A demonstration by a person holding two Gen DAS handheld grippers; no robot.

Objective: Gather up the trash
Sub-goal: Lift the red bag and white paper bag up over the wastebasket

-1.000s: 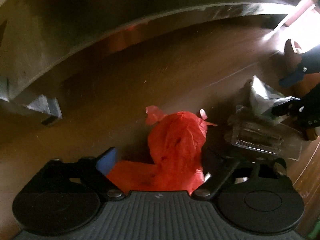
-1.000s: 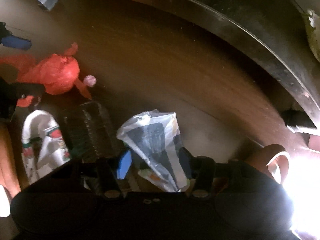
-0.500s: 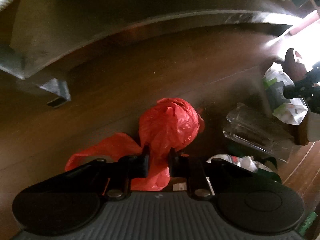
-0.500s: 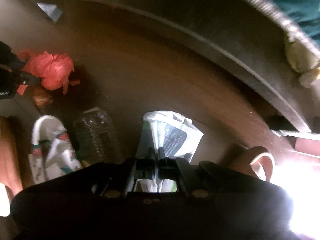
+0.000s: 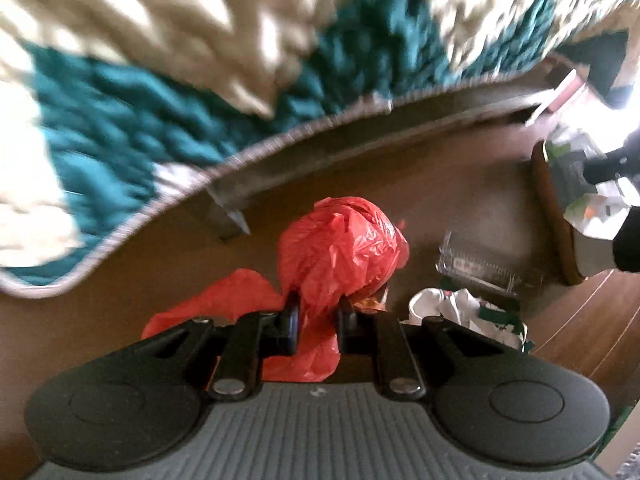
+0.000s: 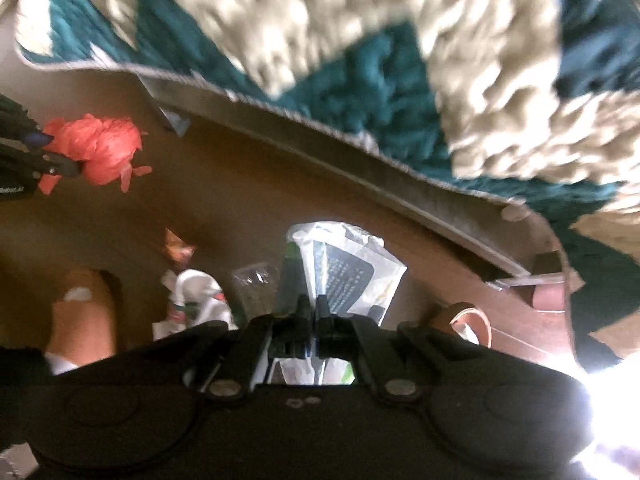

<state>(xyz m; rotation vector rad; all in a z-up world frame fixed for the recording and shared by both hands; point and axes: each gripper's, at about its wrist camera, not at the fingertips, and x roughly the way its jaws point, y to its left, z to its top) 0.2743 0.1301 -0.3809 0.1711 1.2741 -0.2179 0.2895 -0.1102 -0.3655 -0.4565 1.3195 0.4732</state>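
Red bag (image 5: 340, 248) clamped in left gripper (image 5: 316, 320), wrapper (image 6: 344, 268) in right gripper (image 6: 312, 312); both now lifted.

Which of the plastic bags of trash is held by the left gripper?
The crumpled red plastic bag, pinched between the left gripper fingers. The white printed plastic bag is clamped in the right gripper; the white wrapper lies loose on the floor.

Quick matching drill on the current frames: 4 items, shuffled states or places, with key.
Items:
1. red plastic bag
2. white printed bag
3. clear plastic bottle
4. teal and cream blanket

States:
A. lying loose on the floor
B. pinched by the right gripper
C. hanging over the bed edge
D. pinched by the left gripper

Pairs: 1-D, 2-B, 3-A, 4-C
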